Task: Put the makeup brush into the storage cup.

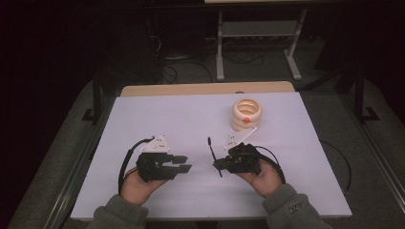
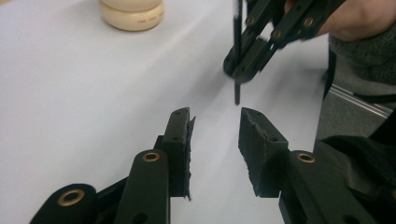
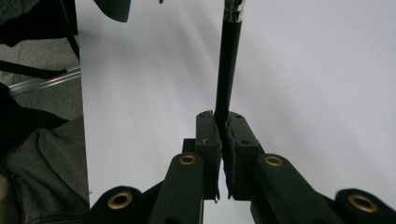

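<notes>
While one black stick [image 3: 229, 70] sits clamped, two stacked rings [image 1: 247, 114] stand apart.

Room lay dim around the evenly lit white table [image 1: 143, 119]; soft shadows, gripper views blurred toward far edges (motion streaks).

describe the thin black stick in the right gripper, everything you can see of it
The black stick is a slim, smooth, straight rod with a silvery band near its far end. The right gripper clamps it between its fingers, partway along, so both ends jut out. In the high view it stands roughly upright above the white table, touching nothing else.
</notes>
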`<state>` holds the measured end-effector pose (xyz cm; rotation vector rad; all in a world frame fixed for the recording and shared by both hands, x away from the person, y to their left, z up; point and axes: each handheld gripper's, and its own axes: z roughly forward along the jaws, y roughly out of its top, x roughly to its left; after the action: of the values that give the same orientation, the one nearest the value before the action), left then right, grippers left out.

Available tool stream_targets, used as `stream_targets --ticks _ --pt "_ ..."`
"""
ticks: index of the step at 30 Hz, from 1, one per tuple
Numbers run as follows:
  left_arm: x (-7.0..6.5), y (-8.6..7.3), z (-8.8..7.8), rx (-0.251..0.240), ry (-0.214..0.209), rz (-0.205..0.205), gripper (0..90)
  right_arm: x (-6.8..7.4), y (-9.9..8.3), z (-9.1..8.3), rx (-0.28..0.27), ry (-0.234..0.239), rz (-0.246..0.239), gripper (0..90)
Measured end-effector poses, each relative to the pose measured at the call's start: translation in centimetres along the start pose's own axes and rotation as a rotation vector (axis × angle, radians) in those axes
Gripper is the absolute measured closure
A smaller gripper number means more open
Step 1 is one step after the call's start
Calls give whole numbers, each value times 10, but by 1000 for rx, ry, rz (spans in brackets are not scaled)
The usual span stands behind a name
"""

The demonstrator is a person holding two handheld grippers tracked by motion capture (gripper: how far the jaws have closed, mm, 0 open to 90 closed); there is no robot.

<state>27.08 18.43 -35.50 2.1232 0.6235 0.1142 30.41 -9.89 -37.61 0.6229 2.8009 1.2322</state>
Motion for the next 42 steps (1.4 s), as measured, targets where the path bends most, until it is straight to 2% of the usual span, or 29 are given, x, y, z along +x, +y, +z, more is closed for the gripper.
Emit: stream_targets --ticks 5,10,16,18,22,29,39,41,42 --pt "-1 -7 -6 -21 38 -3 615 -10 3 -15 -15 -16 18 842" --pt "-1 -15 -12 -18 76 -1 605 -22 7 -32 -33 -38 48 842" --pt "1 -24 -15 -35 97 -16 594 -36 15 -50 -53 -63 69 842" --pt "2 -26 -17 -27 103 -8 589 -41 18 -55 -56 -70 74 842" --pt "5 -31 -18 -26 126 -22 581 -49 25 -62 -64 -80 89 842" --pt "7 -35 -23 -42 143 -35 578 -62 40 -72 -72 -96 92 842" --pt "6 -35 -24 -40 162 -11 564 -85 61 -94 -99 -135 125 842" --pt "7 -35 -24 -38 165 -7 561 -91 63 -98 -102 -153 115 842" --pt "7 -35 -24 -38 165 -7 561 -92 65 -100 -105 -156 129 842"
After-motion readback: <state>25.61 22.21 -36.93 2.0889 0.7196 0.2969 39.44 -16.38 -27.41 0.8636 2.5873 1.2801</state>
